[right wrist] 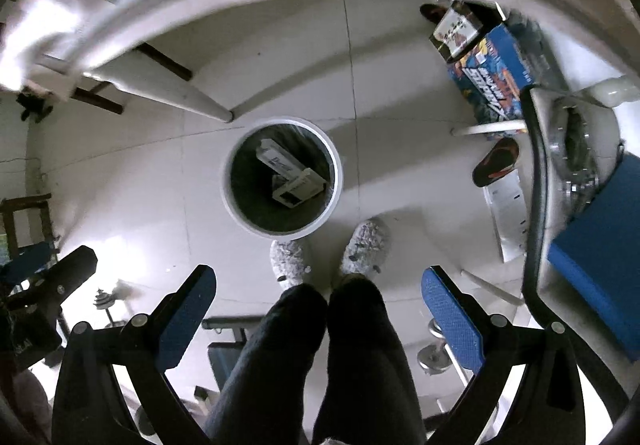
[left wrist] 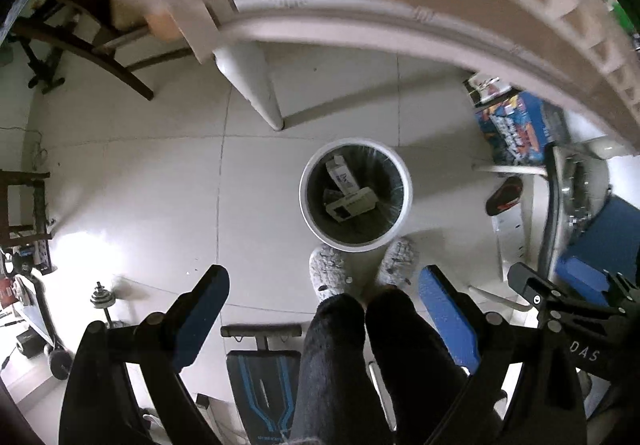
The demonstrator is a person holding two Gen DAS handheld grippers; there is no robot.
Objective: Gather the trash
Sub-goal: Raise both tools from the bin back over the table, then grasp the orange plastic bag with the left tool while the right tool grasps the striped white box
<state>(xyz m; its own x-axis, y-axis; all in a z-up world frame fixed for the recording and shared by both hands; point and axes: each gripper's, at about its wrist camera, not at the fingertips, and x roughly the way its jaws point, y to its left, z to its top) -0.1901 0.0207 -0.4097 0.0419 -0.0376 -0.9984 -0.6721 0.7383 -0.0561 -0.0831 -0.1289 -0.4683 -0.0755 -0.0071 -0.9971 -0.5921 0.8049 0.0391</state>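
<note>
A white round trash bin (left wrist: 406, 181) with a dark liner stands on the tiled floor, just ahead of the person's slippered feet. It holds two white cartons (left wrist: 352, 205) lying on the bottom. It also shows in the right wrist view (right wrist: 336, 173) with the same cartons (right wrist: 298, 187). My left gripper (left wrist: 324, 285) is open and empty, high above the floor and pointing down at the bin. My right gripper (right wrist: 318, 285) is open and empty too, held beside the left one. Part of the right gripper (left wrist: 568, 305) shows at the left wrist view's right edge.
A white plastic table's rim (left wrist: 360, 5) curves overhead, one leg (left wrist: 256, 85) standing behind the bin. A blue printed box (right wrist: 492, 77) and a sandal (right wrist: 496, 161) lie at right. A blue chair (right wrist: 600, 237), a dumbbell (left wrist: 104, 305) and a workout bench (left wrist: 260, 365) are nearby.
</note>
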